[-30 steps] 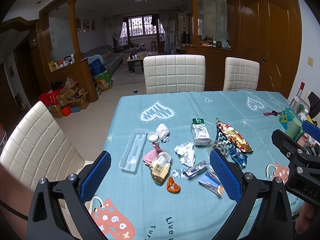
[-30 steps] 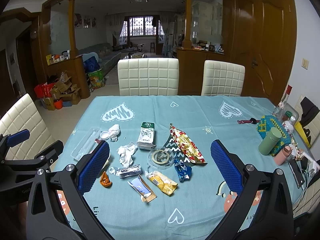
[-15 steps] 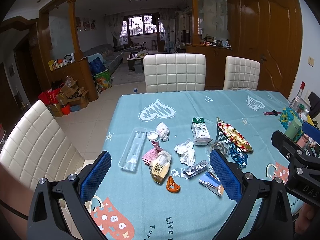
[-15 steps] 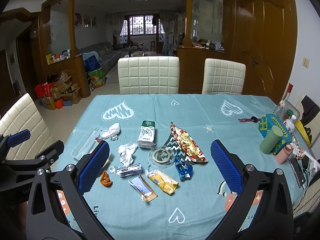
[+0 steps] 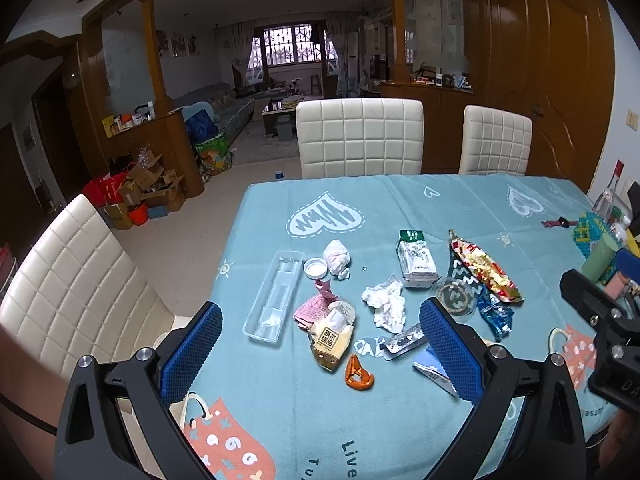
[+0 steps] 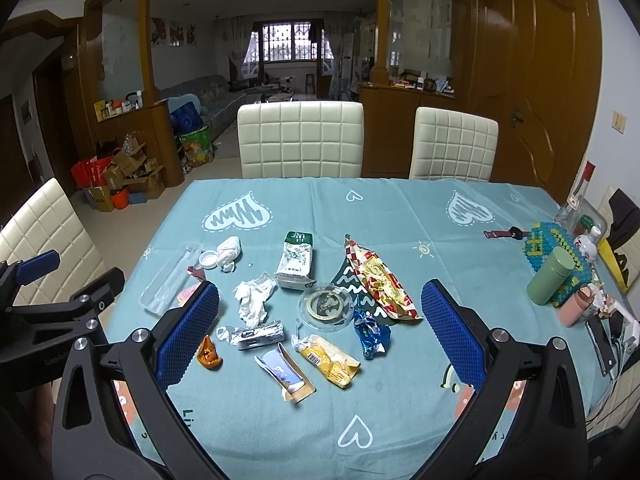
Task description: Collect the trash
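Observation:
Trash lies scattered on the teal tablecloth (image 5: pixel 400 208): a clear plastic tray (image 5: pixel 274 296), a bottle cap (image 5: pixel 315 268), crumpled tissue (image 5: pixel 385 302), a green-and-white pack (image 5: pixel 416 256), a red-gold wrapper (image 6: pixel 380 280), a round clear lid (image 6: pixel 326 307), a blue wrapper (image 6: pixel 370 334), a yellow wrapper (image 6: pixel 330 360) and an orange scrap (image 5: pixel 359 374). My left gripper (image 5: pixel 320 354) hovers open above the near left part of the pile. My right gripper (image 6: pixel 320 340) hangs open over the near middle. Neither holds anything.
White padded chairs (image 6: pixel 300 140) stand at the far side and at the left (image 5: pixel 68 292). A green flask (image 6: pixel 550 276), a beaded basket (image 6: pixel 556 244), bottles and a phone crowd the table's right edge. Boxes (image 5: pixel 148 192) sit on the floor at left.

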The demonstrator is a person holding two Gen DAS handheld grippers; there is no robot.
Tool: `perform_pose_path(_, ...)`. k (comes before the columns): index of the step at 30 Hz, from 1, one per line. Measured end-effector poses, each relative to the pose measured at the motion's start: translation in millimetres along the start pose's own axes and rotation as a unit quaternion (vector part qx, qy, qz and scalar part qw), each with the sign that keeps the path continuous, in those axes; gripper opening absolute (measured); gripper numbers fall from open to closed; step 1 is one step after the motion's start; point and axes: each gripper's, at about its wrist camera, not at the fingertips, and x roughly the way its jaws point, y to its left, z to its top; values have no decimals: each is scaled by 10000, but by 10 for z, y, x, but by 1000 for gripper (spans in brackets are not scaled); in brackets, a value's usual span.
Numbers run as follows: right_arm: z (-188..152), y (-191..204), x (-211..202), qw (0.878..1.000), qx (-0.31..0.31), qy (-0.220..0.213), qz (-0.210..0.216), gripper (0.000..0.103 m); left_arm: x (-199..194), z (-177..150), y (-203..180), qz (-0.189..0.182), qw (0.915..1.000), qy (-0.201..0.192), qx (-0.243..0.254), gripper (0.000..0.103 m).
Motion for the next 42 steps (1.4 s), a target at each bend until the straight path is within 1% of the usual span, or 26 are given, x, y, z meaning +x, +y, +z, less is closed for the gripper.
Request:
perform_pose_path(1,-12,-19,40,10000,42,37,76,100,43,-20,1,56,10000,-6,29,97)
perform_pose_path(4,-93,-124,246,9984,270,157,479,100,191,-99,7,147,9998,2,96,97)
perform_pose_path(6,-153,-191,386,9973,386,258,570,100,356,-204,2,142,9996,189,173,97)
perform_pose_path(7,-209,-220,501,9968,395,387,584,100,427,-252,-5,120,9993,299,202,97)
perform_pose_path(9,-299,-207,681,9960,261,601,609,100,596,-380,-20,72,9983,527,243,97)
perform_pose_path(11,-455,-149,891,9945,-108,850,609,100,747,-499,-32,23,9973,681,258,97)
perform_pose_path(12,-542,-106,986,9931,-326,954,600,98,802,-541,-43,12,9969,743,273,97)
perform_pose_path(13,-631,-73,1064,9912,-483,1067,612,95,865,-582,-57,-11,9962,822,294,97)
perform_pose_path(14,-717,-57,1129,9894,-565,1181,628,92,923,-616,-71,-19,9955,894,313,97)
perform_pose_path(16,-854,-54,1269,9862,-568,1414,644,85,1047,-692,-112,-4,9944,997,351,97)
perform_pose_path(18,-941,-97,1399,9847,-463,1587,544,80,1166,-749,-153,-18,9924,1168,380,97)
perform_pose_path(20,-948,-163,1486,9850,-360,1626,439,74,1244,-779,-185,-10,9914,1256,355,97)
perform_pose_path(22,-930,-262,1556,9857,-273,1629,343,66,1278,-783,-204,-42,9913,1278,310,97)
perform_pose_path(23,-924,-290,1591,9855,-273,1643,316,64,1291,-779,-223,-62,9914,1270,307,97)
perform_pose_path(25,-921,-343,1700,9819,-340,1825,381,59,1316,-766,-268,-143,9912,1275,328,97)
perform_pose_path(27,-955,-370,1808,9767,-408,2044,511,56,1322,-761,-310,-217,9908,1297,327,97)
perform_pose_path(29,-1007,-345,1881,9722,-534,2190,634,55,1329,-753,-367,-327,9905,1291,329,97)
perform_pose_path(32,-1131,-251,2003,9641,-846,2416,699,56,1331,-763,-504,-439,9899,1251,503,97)
perform_pose_path(33,-1133,-233,1994,9674,-918,2259,685,53,1338,-768,-536,-463,9894,1264,550,97)
perform_pose_path(34,-1134,-220,1990,9674,-930,2221,784,45,1348,-779,-579,-469,9886,1287,628,97)
perform_pose_path(35,-1122,-207,1984,9682,-940,2156,850,43,1351,-789,-607,-462,9882,1299,672,97)
perform_pose_path(36,-1111,-196,1972,9693,-943,2087,893,35,1362,-798,-631,-451,9877,1317,705,97)
perform_pose_path(37,-1094,-179,1963,9698,-966,2029,944,31,1368,-809,-628,-432,9876,1333,708,97)
perform_pose_path(40,-1078,-169,1935,9732,-935,1912,874,29,1439,-815,-580,-269,9872,1453,603,97)
perform_pose_path(42,-1052,-231,1933,9762,-797,1870,758,29,1447,-803,-554,-387,9866,1514,469,97)
